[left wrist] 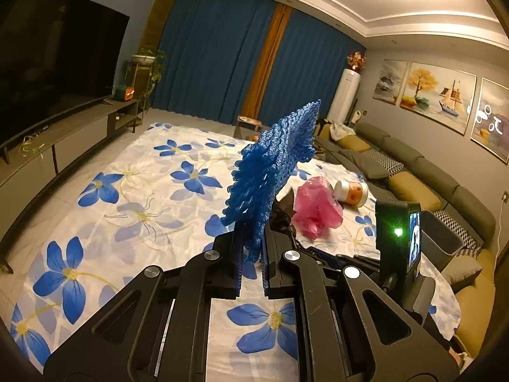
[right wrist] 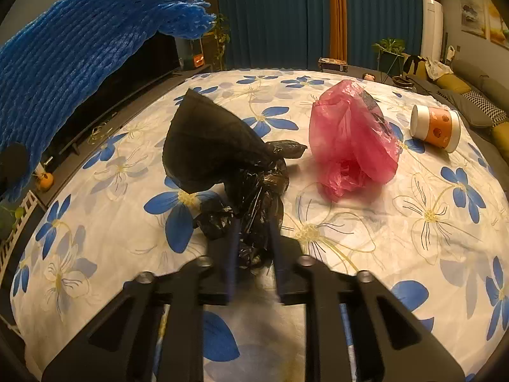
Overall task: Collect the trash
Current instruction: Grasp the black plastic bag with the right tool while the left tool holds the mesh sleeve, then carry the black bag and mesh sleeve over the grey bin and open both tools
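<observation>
My left gripper (left wrist: 254,232) is shut on the lower edge of a blue foam net (left wrist: 273,165), which stands up above the flowered cloth (left wrist: 127,191). The same net (right wrist: 79,47) fills the upper left of the right wrist view. A crumpled black plastic bag (right wrist: 216,146) lies on the cloth, and my right gripper (right wrist: 254,226) is shut on its near, bunched end. To its right lie a pink plastic bag (right wrist: 350,140) and a tipped orange-and-white paper cup (right wrist: 435,127). The pink bag (left wrist: 315,207) and the cup (left wrist: 351,192) also show in the left wrist view.
The cloth with blue flowers (right wrist: 413,222) covers a wide low surface. A television (left wrist: 47,63) on a long cabinet runs along the left. A sofa (left wrist: 413,184) lines the right side, with a grey bin-like container (left wrist: 445,242) in front of it. Blue curtains (left wrist: 216,57) hang behind.
</observation>
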Motion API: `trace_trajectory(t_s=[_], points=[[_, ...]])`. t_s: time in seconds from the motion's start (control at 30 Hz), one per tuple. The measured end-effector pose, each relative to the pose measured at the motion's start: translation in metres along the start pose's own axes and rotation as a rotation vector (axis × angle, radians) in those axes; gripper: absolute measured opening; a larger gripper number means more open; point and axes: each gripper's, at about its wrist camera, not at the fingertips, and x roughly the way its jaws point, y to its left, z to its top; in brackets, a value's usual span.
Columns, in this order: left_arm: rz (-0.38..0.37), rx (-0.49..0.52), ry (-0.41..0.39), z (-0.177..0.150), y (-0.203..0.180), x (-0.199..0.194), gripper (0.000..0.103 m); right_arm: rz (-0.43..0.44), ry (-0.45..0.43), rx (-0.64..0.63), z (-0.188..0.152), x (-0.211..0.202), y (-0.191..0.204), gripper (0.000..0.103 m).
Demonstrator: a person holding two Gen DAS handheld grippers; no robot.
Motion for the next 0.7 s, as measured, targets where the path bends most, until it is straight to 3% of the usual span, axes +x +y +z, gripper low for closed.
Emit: trace_trajectory(t_s=[0.13,0.7], points=[[0.0,0.005,0.004,0.0,-0.004,0.001,0.008,0.0,-0.042,0.0,-0.001,-0.014,-0.006,0.007],[-0.028,0.063,0.014,-0.001,-0.04,0.007,0.008,-0.044,-0.219,0.009,-0.01,-0.093,-0.044,0.005]])
